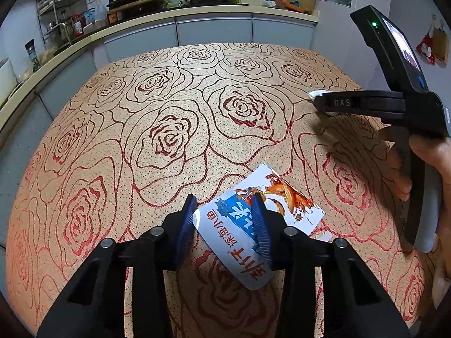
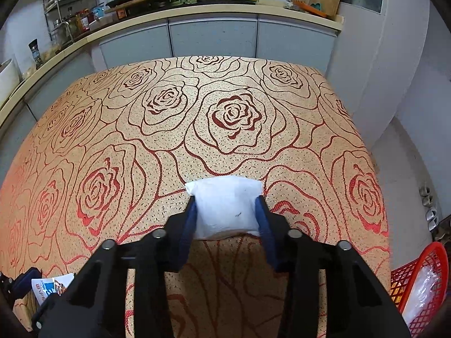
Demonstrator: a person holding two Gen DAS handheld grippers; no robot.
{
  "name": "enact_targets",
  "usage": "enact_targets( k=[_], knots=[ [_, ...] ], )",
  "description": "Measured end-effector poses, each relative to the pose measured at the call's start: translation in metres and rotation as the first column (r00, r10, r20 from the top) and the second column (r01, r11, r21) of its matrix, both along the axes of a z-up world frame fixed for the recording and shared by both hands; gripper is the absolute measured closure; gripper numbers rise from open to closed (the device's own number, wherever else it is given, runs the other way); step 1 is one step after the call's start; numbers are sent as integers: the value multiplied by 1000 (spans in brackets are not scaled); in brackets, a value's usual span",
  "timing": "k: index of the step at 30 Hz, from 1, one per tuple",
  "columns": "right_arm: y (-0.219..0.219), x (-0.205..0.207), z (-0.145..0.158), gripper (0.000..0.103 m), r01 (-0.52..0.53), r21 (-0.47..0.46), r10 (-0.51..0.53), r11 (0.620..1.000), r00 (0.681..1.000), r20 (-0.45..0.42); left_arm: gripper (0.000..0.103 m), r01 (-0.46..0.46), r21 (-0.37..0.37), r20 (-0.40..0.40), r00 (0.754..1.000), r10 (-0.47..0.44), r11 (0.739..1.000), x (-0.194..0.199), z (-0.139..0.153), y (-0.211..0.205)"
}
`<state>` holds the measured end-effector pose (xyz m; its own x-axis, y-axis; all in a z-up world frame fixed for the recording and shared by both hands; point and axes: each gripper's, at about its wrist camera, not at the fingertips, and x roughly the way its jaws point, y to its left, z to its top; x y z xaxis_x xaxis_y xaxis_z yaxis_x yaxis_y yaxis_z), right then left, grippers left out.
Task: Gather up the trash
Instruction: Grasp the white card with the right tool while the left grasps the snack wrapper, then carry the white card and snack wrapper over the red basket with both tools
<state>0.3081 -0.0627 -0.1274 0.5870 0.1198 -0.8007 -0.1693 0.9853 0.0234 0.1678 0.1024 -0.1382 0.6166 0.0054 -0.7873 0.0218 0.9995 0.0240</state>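
A white, blue and orange snack wrapper lies on the rose-patterned tablecloth. My left gripper straddles it: the left pad touches its curled left edge and the right fingertip rests on its printed face, so the jaws are shut on it. The wrapper also shows at the bottom left of the right wrist view. A folded white tissue is bowed between both pads of my right gripper, which is shut on it. In the left wrist view the right gripper sits at the right, with the tissue at its tip.
A red mesh basket with a clear plastic bag inside stands on the floor off the table's right edge. A kitchen counter with pans, jars and a rack runs behind the table. A hand holds the right gripper's handle.
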Motion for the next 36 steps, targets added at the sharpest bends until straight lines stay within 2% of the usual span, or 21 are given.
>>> enact_targets(
  k=[4, 6, 11, 21, 36],
  knots=[
    [-1, -3, 1, 79, -6, 5, 6, 1000, 1000, -2, 78, 2, 2, 3, 1000, -2, 1000, 1, 0, 0],
    [-1, -6, 1, 81, -10, -2, 10, 1000, 1000, 1, 86, 1, 7, 4, 1000, -1, 1000, 2, 0, -1],
    [-3, -10, 2, 84, -12, 3, 12, 1000, 1000, 3, 90, -5, 3, 7, 1000, 5, 1000, 4, 0, 1],
    [-12, -23, 15, 85, -5, 22, 4, 1000, 1000, 28, 98, -19, -16, 29, 999, 19, 1000, -1, 9, 3],
    [-31, -58, 50, 85, 4, 82, -11, 997, 995, 96, 101, -7, -58, 93, 996, 12, 998, -25, 39, 3]
  ],
)
